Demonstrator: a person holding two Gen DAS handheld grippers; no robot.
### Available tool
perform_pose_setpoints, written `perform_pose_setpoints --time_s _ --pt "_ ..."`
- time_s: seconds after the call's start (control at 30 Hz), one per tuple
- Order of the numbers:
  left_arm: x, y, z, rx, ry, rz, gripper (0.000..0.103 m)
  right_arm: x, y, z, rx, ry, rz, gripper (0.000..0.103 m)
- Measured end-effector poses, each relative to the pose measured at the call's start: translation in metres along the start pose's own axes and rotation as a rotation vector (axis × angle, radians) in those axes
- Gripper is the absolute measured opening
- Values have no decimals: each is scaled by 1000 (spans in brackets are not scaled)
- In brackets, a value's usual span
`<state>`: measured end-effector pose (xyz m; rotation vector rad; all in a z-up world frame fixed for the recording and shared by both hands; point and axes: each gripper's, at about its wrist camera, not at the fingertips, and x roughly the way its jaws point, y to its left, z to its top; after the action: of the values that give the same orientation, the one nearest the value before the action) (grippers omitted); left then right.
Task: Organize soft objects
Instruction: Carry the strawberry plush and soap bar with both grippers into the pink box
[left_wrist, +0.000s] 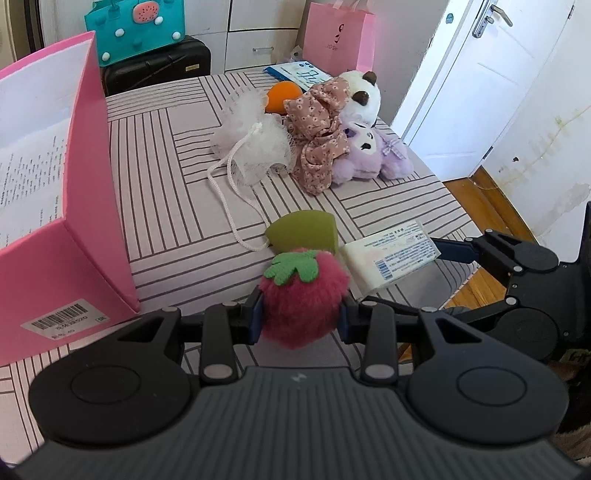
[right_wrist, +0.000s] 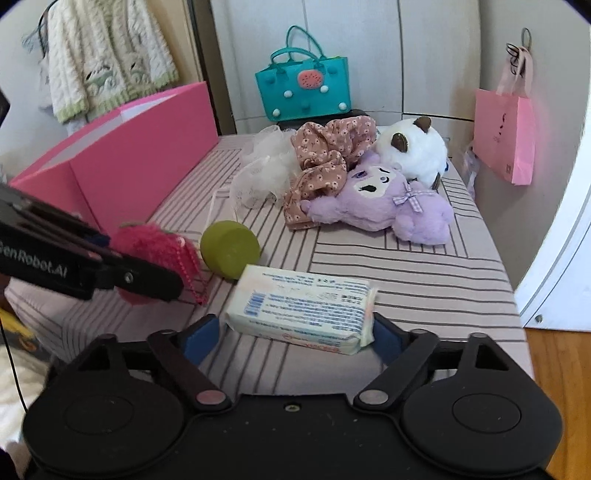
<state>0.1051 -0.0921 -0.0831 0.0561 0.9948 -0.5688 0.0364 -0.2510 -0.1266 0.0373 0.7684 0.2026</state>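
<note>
Striped lilac bedspread (right_wrist: 424, 295) under scattered soft items, white cupboards and door behind. White plastic-wrapped tissue pack with blue print (right_wrist: 301, 308) lying flat at near edge of spread, long axis running left to right across right gripper (right_wrist: 295, 334), directly ahead between its blue pads. Right gripper spread wide, left pad (right_wrist: 201, 338) apart from pack's left end, right pad (right_wrist: 386, 338) just beside or touching crimped right end; nothing gripped yet. Closing straight along that long axis judged sufficient; right hand plainly nearer than left. Left of pack, fluffy magenta plush strawberry with green felt leaf (left_wrist: 304, 297), pinched between narrowed pads of left gripper (left_wrist: 301, 319), pink bead chain hanging below. Just beyond, olive-green wedge-shaped sponge (left_wrist: 304, 230), touching strawberry in left wrist view. Farther off: white mesh bath pouf with cord (left_wrist: 255, 144), floral brown fabric piece (left_wrist: 319, 133), lilac plush toy with bow (right_wrist: 384, 206), white round plush with brown ears (right_wrist: 413, 151), orange ball (left_wrist: 282, 96). Open pink cardboard box (left_wrist: 92, 177) at far left, probable destination, near held strawberry.
</note>
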Motion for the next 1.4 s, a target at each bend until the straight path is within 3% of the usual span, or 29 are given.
perform_pose_setpoints --time_s 0.1,0.13,0.17,0.4,0.93,1.4 --pt "0 0 0 0 -1 -3 36 5 5 -1 11 -24 -38 94" --pt "0 1 0 2 -2 -3 36 7 7 -1 7 -35 -65 85" --pt "-1 1 0 3 -2 -1 36 7 7 -2 1 -43 -77 84" --pt "-9 0 1 23 13 -20 36 -5 0 5 -52 -6 -57 81" --pt "-44 0 -19 46 89 -57 36 -47 16 20 -74 105 118 82" --pt "-113 22 -29 49 42 -3 36 -79 60 57 -200 136 258 82"
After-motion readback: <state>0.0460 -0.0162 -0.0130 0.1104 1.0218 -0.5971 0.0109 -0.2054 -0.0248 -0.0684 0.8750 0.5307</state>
